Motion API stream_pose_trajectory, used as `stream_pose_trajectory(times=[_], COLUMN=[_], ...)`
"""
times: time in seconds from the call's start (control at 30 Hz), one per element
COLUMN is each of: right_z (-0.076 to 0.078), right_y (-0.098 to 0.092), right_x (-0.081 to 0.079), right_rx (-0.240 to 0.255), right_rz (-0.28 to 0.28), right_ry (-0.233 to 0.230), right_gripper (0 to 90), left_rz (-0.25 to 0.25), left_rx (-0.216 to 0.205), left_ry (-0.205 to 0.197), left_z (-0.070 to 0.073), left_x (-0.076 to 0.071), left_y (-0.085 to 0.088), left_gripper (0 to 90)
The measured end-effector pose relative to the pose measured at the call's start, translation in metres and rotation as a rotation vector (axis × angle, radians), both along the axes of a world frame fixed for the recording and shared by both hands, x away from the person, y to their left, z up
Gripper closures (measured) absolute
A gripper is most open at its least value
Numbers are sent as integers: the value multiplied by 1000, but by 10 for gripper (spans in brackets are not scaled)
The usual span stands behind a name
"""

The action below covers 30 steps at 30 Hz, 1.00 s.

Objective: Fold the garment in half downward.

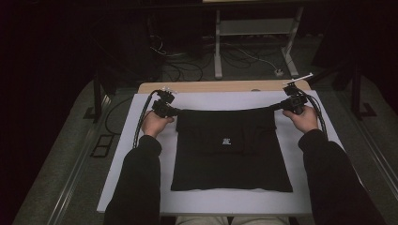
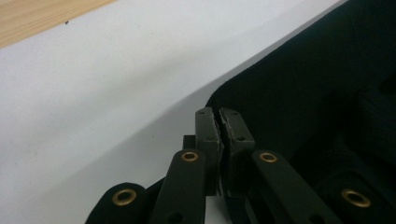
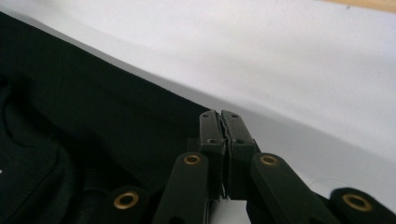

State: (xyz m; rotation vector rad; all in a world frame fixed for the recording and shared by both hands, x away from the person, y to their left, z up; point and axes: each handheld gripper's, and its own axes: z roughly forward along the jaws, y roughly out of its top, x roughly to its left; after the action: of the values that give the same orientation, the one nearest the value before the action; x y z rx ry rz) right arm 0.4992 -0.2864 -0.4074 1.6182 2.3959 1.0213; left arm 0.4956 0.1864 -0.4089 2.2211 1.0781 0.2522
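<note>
A black garment (image 1: 230, 154) lies folded on a white board (image 1: 141, 178), with a small white label (image 1: 226, 140) near its middle. Its far edge runs taut between my two grippers. At the far left corner my left gripper (image 1: 174, 111) is shut on the cloth. In the left gripper view the jaws (image 2: 218, 116) meet on the corner of the garment (image 2: 317, 70). My right gripper (image 1: 280, 106) pinches the far right corner. In the right gripper view it (image 3: 219, 119) is closed on the edge of the garment (image 3: 84, 102). Both hands hover just above the board.
The white board rests on a wooden table (image 1: 220, 86) whose far edge shows beyond it. Behind the table stand a white metal frame (image 1: 253, 28) and loose cables (image 1: 187, 65) on the floor. White margins of the board flank the garment.
</note>
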Motion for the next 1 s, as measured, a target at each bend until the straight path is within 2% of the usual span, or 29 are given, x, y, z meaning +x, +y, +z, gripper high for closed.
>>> stream_pose_trajectory(times=[0.1,0.17,0.27,0.37,0.43,0.5,0.57,0.67,0.73,0.87,1.0], right_z=[-5,-9,-13,-16,-17,-18,-18,-13,-10,1,10], right_y=[1,1,0,-3,-4,-5,-5,-4,-3,-2,-1], right_x=[3,4,5,4,2,1,-1,-3,-5,-9,-13], right_rx=[7,6,40,71,77,74,63,57,49,65,73], right_rz=[-7,-10,-7,-14,-18,-18,-21,-25,-22,-16,-12], right_ry=[13,18,48,48,43,47,50,30,12,-22,-50], right_gripper=[863,862,853,783,709,639,592,512,463,339,204], left_rz=[7,29,77,103,104,116,108,95,90,70,43], left_rx=[-2,-14,-37,-45,-61,-71,-83,-80,-96,-132,-147], left_ry=[17,45,72,54,71,72,84,79,78,81,78], left_z=[-3,-5,-7,-7,-8,-8,-7,-4,-1,5,11], left_x=[1,3,3,0,-1,-3,-4,-5,-6,-8,-12], left_y=[0,0,1,3,7,10,12,12,13,14,13], left_gripper=[844,841,808,714,670,582,513,397,356,270,237])
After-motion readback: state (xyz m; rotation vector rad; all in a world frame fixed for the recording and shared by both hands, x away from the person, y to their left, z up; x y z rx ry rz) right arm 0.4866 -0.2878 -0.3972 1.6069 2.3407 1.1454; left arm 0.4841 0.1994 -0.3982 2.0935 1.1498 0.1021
